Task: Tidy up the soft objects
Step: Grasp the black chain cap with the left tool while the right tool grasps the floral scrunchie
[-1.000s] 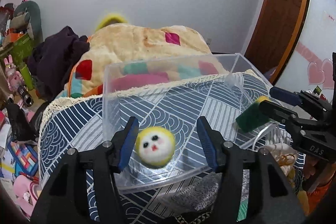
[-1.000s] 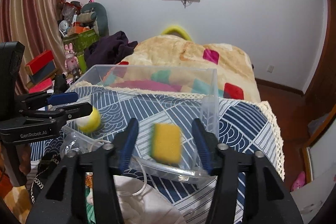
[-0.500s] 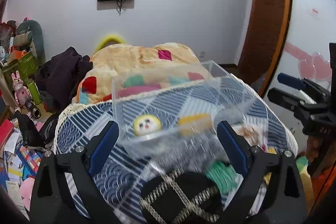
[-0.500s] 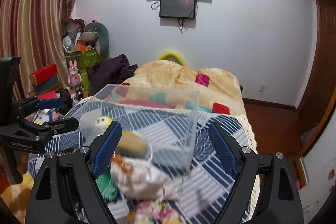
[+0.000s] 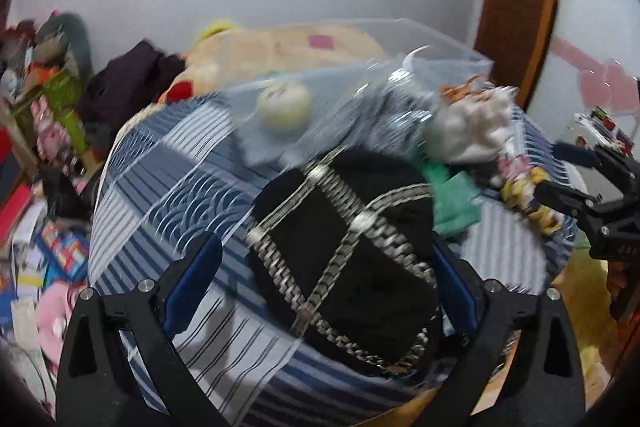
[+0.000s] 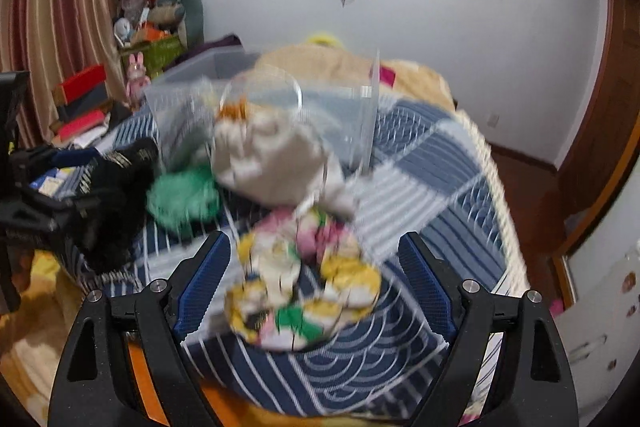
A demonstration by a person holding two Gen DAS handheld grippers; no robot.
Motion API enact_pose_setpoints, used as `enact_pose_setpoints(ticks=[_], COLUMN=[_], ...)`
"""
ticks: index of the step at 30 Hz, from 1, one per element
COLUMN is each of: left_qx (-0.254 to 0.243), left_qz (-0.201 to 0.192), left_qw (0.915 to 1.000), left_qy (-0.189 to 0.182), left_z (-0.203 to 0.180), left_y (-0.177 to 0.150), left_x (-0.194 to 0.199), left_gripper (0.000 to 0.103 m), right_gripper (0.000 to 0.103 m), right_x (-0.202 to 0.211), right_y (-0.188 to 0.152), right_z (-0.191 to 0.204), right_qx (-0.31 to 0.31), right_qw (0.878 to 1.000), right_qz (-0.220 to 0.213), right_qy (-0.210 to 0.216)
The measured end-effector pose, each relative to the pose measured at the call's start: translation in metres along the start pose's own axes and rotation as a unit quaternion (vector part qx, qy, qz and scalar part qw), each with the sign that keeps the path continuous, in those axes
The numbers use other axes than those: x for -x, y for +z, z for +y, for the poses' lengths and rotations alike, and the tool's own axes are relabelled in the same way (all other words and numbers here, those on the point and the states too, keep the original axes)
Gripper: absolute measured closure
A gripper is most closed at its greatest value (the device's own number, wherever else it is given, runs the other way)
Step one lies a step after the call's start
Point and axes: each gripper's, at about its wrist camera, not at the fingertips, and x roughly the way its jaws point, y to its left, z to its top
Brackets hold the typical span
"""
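A clear plastic bin point(image 5: 400, 43) stands on a blue patterned cloth point(image 5: 168, 163) and holds a yellow-white plush ball point(image 5: 285, 103). My left gripper point(image 5: 326, 287) is open, its fingers astride a black bag with silver chain trim point(image 5: 344, 239). A green cloth point(image 5: 452, 199) and a white soft bundle point(image 5: 468, 127) lie beside the bag. My right gripper point(image 6: 316, 287) is open above a floral yellow-pink cloth point(image 6: 304, 279). The white bundle point(image 6: 276, 151), green cloth point(image 6: 182, 199) and bin point(image 6: 372, 115) show beyond it. Both views are blurred.
A beige patchwork quilt point(image 5: 280, 47) lies behind the bin. Toys and boxes point(image 6: 152, 39) crowd the left side by a striped curtain point(image 6: 60, 7). A wooden door point(image 5: 516, 3) is at the right. Clutter point(image 5: 36, 247) covers the floor at left.
Both grippers opened, dropping the plush ball and a yellow sponge into the bin, then pulled back and lowered over the black bag and the floral cloth.
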Motion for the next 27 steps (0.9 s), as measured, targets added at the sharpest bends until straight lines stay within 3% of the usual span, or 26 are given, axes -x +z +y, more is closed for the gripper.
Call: enact_pose_setpoints(ticks=[6, 7, 8, 10, 12, 16, 20, 27], left_qx=[0.021, 0.021, 0.019, 0.018, 0.006, -0.026, -0.032, -0.008], left_qz=[0.004, 0.006, 0.01, 0.012, 0.002, -0.011, -0.019, -0.053], left_qw=[0.9997, 0.9997, 0.9997, 0.9998, 0.9999, 0.9996, 0.9993, 0.9985], left_qy=[0.012, 0.014, 0.011, -0.003, -0.012, -0.003, -0.001, 0.004], left_z=[0.019, 0.02, 0.02, 0.019, 0.012, -0.003, -0.007, 0.005], left_y=[-0.017, -0.019, -0.021, -0.024, -0.025, -0.03, -0.03, -0.013], left_x=[-0.004, -0.006, -0.009, -0.011, -0.006, 0.002, 0.016, 0.045], left_gripper=[0.006, 0.009, 0.02, 0.029, 0.05, 0.069, 0.084, 0.086], right_gripper=[0.02, 0.026, 0.034, 0.045, 0.058, 0.082, 0.086, 0.087], right_x=[-0.009, -0.008, -0.009, -0.007, -0.002, 0.001, 0.011, 0.038], right_y=[-0.015, -0.017, -0.018, -0.02, -0.022, -0.026, -0.028, -0.02], right_z=[-0.02, -0.022, -0.024, -0.024, -0.02, -0.016, -0.018, -0.024], right_qx=[-0.038, -0.041, -0.042, -0.041, -0.04, -0.045, -0.051, -0.056], right_qw=[0.999, 0.999, 0.999, 0.999, 0.999, 0.998, 0.998, 0.997], right_qz=[0.022, 0.021, 0.022, 0.021, 0.019, 0.018, 0.001, -0.044], right_qy=[0.008, 0.009, 0.011, 0.016, 0.023, 0.03, 0.023, 0.013])
